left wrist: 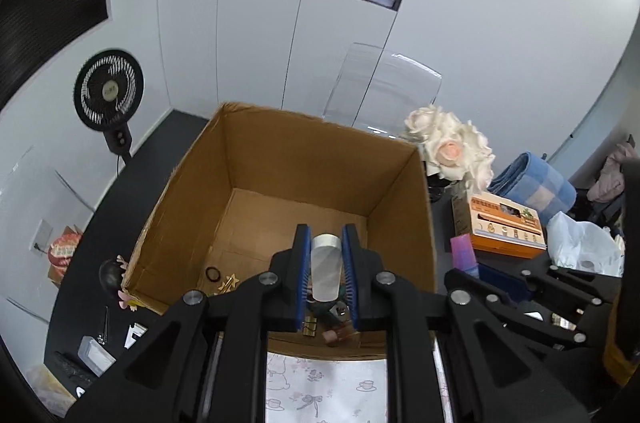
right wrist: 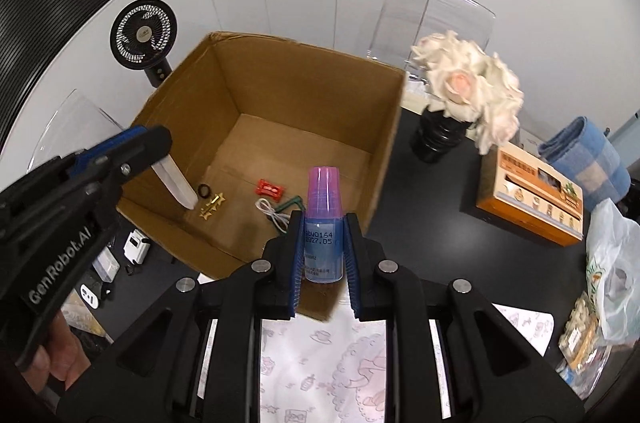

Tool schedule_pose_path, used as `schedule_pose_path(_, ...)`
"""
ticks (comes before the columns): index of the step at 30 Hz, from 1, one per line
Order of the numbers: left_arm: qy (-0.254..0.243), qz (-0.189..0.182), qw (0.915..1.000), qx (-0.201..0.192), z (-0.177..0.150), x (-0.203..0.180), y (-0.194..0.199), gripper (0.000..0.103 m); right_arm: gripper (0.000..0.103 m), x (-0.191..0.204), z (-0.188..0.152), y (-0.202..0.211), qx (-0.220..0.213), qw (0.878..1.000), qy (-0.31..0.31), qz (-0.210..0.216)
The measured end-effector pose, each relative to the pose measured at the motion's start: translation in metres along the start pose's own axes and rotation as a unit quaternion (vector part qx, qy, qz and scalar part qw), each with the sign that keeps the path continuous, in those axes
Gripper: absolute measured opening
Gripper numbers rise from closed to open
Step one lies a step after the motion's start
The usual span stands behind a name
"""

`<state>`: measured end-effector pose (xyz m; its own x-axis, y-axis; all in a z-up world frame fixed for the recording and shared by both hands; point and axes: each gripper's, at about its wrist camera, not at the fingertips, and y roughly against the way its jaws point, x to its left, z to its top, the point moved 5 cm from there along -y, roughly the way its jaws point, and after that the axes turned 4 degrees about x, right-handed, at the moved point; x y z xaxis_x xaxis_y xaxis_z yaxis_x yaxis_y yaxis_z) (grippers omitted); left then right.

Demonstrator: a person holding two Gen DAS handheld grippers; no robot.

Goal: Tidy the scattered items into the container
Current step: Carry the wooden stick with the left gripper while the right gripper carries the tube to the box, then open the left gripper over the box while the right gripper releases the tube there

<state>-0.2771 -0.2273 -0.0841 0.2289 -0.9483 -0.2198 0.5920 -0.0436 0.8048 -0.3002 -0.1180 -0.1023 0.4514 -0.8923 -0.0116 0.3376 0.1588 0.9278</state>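
An open cardboard box [left wrist: 404,191] [right wrist: 384,127] stands on the black table. My left gripper [left wrist: 326,235] is shut on a frosted white tube [left wrist: 326,275] and hangs over the box's near left part; in the right wrist view this gripper [right wrist: 154,147] holds the tube [right wrist: 176,183] tilted down inside the box. My right gripper [right wrist: 323,217] is shut on a blue bottle with a purple cap [right wrist: 322,207] at the box's near right rim. On the box floor lie a black ring [right wrist: 204,190], gold star clips [right wrist: 212,208], a red piece [right wrist: 270,188] and a white cable [right wrist: 272,214].
White roses in a black vase [right wrist: 440,135], an orange carton [right wrist: 532,199], a blue towel [right wrist: 588,159] and a plastic bag [right wrist: 612,263] stand right of the box. Small white devices [right wrist: 136,243] and a figurine [left wrist: 114,277] lie left of it. A patterned cloth [right wrist: 320,363] is nearest me.
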Motion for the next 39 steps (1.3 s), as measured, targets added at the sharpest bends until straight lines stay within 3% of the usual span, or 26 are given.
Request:
schedule_pose_path(12, 0.036, 0.006, 0.9992, 0.013, -0.009, 0.041, -0.033, 0.016, 0.019, 0.019, 0.015, -0.031, 0.017, 1.0, 0.008, 0.004)
schedule_pose_path(39, 0.042, 0.009, 0.998, 0.046, -0.014, 0.056, -0.065, 0.016, 0.019, 0.026, 0.016, -0.075, 0.04, 0.999, 0.008, -0.004)
